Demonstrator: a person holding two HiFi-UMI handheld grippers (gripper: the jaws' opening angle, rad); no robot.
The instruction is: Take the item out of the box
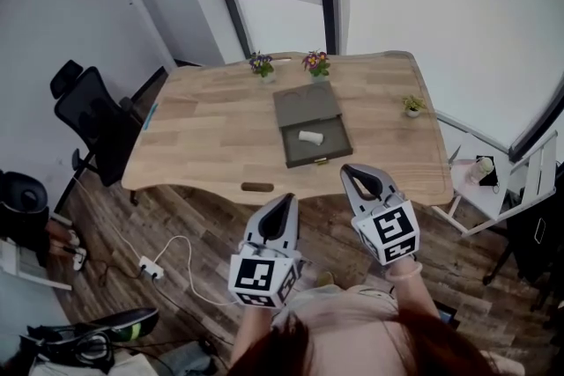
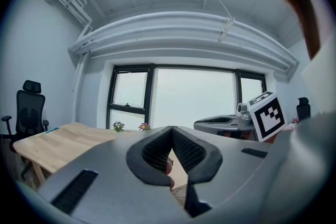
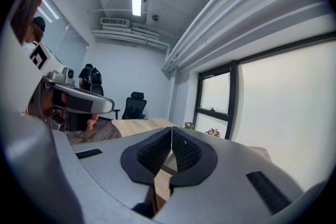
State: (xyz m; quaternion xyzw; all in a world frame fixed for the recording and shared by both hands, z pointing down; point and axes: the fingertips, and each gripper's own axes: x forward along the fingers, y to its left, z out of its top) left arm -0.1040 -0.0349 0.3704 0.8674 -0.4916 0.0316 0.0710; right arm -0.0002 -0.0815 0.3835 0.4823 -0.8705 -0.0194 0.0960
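Observation:
A flat grey-green box [image 1: 313, 135] lies open on the wooden table [image 1: 211, 132], its lid folded back toward the window. A small white item [image 1: 310, 137] rests inside its tray. Both grippers are held in front of the table's near edge, well short of the box. My left gripper [image 1: 287, 201] is shut with nothing between its jaws; its tips meet in the left gripper view [image 2: 171, 128]. My right gripper [image 1: 348, 171] is shut and empty too, its tips touching in the right gripper view [image 3: 171, 129].
Two small flower pots [image 1: 261, 64] [image 1: 315, 62] stand at the table's far edge and a small plant [image 1: 412, 106] at its right. A dark oblong object [image 1: 257, 187] lies near the front edge. A black office chair [image 1: 92, 119] stands left; a power strip [image 1: 150, 267] lies on the floor.

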